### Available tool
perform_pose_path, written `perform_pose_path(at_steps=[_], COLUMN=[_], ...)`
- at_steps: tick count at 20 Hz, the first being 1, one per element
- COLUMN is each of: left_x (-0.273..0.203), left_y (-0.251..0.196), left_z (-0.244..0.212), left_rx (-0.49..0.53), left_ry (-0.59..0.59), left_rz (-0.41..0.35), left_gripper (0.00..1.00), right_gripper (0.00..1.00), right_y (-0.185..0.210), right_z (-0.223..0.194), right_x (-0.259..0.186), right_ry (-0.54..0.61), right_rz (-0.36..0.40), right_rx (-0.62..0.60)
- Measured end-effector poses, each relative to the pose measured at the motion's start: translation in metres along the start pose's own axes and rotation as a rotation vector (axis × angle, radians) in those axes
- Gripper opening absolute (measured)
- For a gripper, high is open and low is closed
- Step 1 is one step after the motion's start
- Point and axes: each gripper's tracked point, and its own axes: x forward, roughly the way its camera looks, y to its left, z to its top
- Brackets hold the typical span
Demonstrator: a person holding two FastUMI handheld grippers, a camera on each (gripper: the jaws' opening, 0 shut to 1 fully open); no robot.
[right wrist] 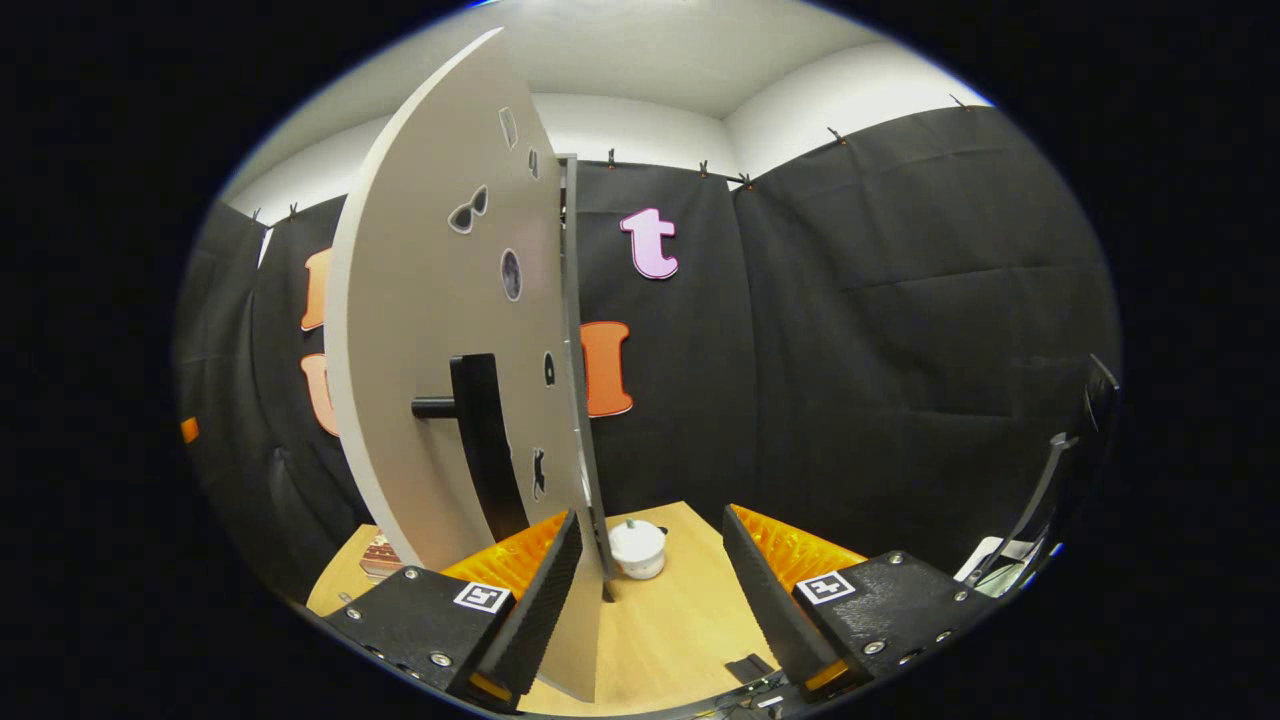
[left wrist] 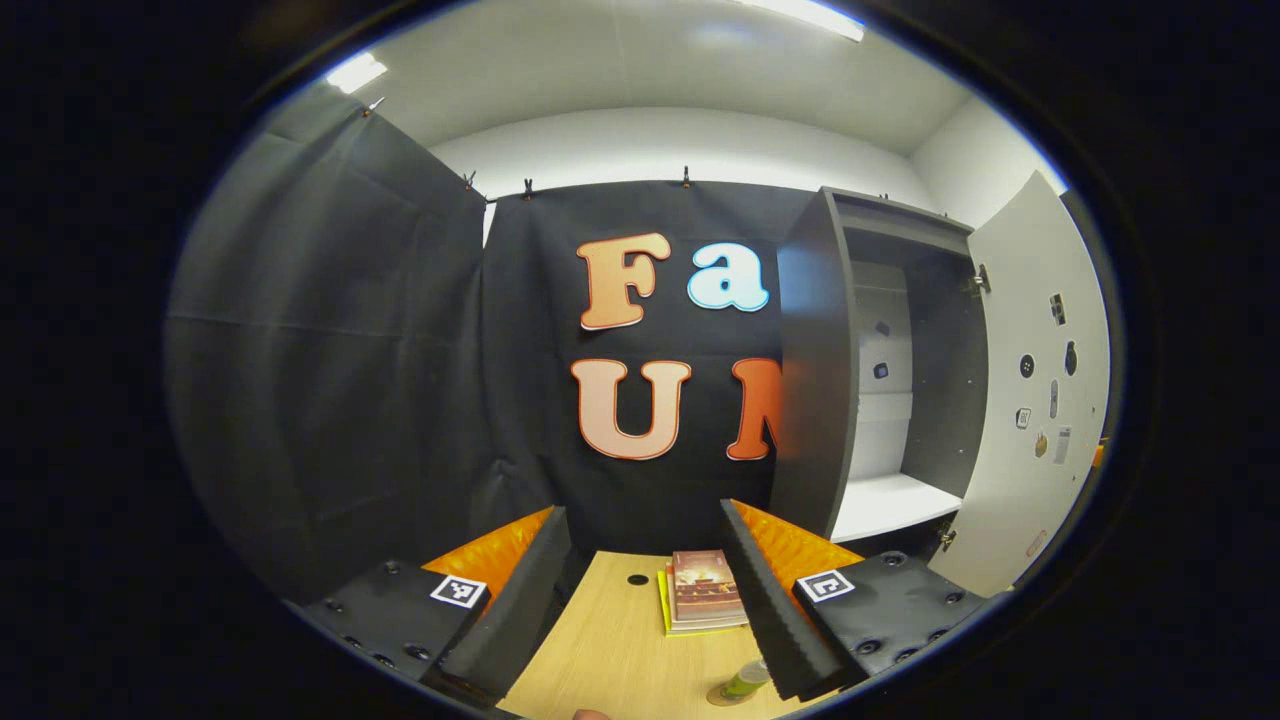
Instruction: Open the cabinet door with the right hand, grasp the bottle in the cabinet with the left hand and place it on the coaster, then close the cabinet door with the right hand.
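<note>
On the light wooden table (left wrist: 610,650), the left gripper (left wrist: 645,610) hangs with jaws wide apart, holding nothing. The small green-tinted bottle (left wrist: 745,682) on its round brown coaster (left wrist: 722,696) stands at the right jaw's tip. Right of it stands the dark grey cabinet (left wrist: 815,380), its pale door (right wrist: 440,330) ajar beside the right gripper (right wrist: 650,590), jaws spread and empty.

A bottle (left wrist: 745,681) on a coaster (left wrist: 727,695) sits at the bottom edge of the left gripper view, half hidden behind that gripper's finger (left wrist: 775,615). The door (left wrist: 1040,400) carries stickers too small to make out. In the right gripper view, the door's (right wrist: 440,350) lower edge hides behind a finger (right wrist: 530,615).
</note>
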Motion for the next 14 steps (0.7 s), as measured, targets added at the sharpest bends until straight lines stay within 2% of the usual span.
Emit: perform_pose_path(at_steps=[5,11,14], left_x=[0.005,0.009,0.011], left_y=[0.026,0.049,0.058], left_z=[0.003,0.011,0.007], left_rx=[-0.016,0.018,0.011], left_ry=[-0.011,-0.041,-0.035], left_rz=[-0.008,0.013,0.027], left_gripper=[0.98,0.98,0.98], right_gripper=[0.89,0.89,0.89], right_y=[0.056,0.124,0.166], right_z=[-0.006,-0.017,-0.021], right_x=[0.000,0.011,0.020], right_ry=[-0.003,0.021,0.034], right_rz=[0.041,0.113,0.180], right_rx=[0.012,0.086,0.114])
